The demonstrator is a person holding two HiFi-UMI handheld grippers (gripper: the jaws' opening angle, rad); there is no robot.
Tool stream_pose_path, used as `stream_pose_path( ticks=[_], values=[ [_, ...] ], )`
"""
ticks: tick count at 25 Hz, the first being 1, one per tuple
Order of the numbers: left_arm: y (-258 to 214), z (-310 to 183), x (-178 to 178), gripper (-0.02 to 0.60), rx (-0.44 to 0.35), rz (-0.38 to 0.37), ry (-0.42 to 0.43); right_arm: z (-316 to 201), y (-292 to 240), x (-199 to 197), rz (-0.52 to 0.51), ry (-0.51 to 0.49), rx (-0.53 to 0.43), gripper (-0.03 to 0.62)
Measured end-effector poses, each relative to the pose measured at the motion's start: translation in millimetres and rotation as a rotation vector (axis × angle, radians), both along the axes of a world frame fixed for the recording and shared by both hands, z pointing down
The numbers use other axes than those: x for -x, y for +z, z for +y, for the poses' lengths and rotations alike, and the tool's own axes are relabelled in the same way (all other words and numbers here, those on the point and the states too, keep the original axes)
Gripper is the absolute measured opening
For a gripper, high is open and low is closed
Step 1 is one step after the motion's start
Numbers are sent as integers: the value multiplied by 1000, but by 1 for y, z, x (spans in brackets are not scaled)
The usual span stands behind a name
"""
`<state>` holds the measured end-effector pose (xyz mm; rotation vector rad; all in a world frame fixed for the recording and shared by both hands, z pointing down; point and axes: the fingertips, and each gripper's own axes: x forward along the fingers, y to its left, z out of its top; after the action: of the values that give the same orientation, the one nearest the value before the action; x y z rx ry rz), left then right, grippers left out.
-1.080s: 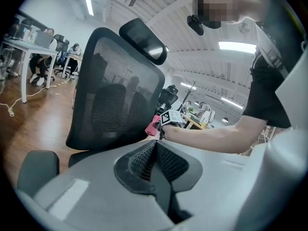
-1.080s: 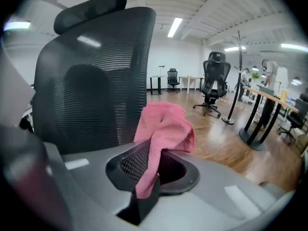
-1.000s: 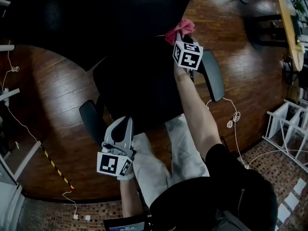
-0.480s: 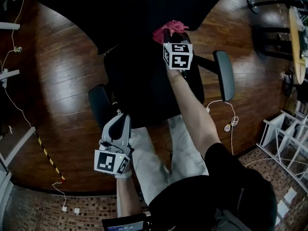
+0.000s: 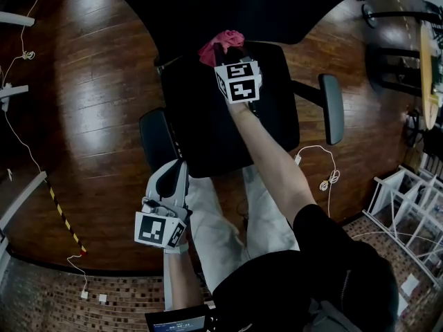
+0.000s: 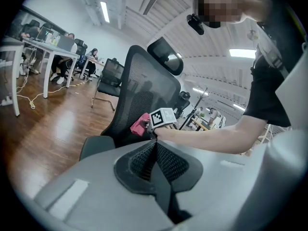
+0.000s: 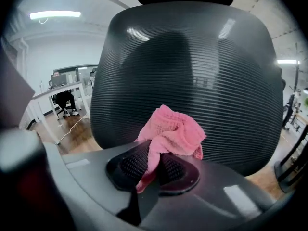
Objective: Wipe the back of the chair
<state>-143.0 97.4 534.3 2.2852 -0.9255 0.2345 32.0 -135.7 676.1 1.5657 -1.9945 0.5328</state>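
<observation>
My right gripper (image 7: 153, 163) has its ridged black pads closed on a crumpled pink terry cloth (image 7: 172, 131). The bunched wad lies against the lower part of the chair's broad, rounded back (image 7: 192, 66), a dark mesh of fine horizontal ribs. My left gripper (image 6: 153, 159) hangs by the seat's front corner above the glossy plank floor (image 5: 97, 102), its jaws pressed together with nothing between them.

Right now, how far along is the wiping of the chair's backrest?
Done: the pink terry cloth is clamped in the right gripper and sits low against the black mesh chair backrest. In hand: wiping that lower middle patch. Left: the mesh shows no wipe marks, so coverage is unclear; upper mesh and sides probably remain. The left gripper is shut on nothing, held away.
</observation>
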Motion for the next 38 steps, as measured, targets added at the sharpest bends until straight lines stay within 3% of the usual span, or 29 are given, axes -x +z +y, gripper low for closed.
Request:
stream_pose_path(
  ticks=[15,20,23,29,33,38],
  values=[
    [-2,1,49,-9,-6,-13,-54,9,-26,143,-53,-257,-40,34],
    [-1,5,51,-9,2,-12,-68,7,-64,199,-94,-429,-148,37],
    [-3,5,48,-9,-2,-18,-70,-6,-87,214,-112,-465,-193,37],
    [-9,0,42,-9,-26,-45,-55,-34,-114,169,-140,-373,-220,43],
    [-9,-2,19,-9,-25,-41,-38,-33,-120,132,-138,-366,-220,44],
    [-13,-3,-20,-9,-33,-37,30,-37,-126,48,-143,-231,-226,44]
  ],
)
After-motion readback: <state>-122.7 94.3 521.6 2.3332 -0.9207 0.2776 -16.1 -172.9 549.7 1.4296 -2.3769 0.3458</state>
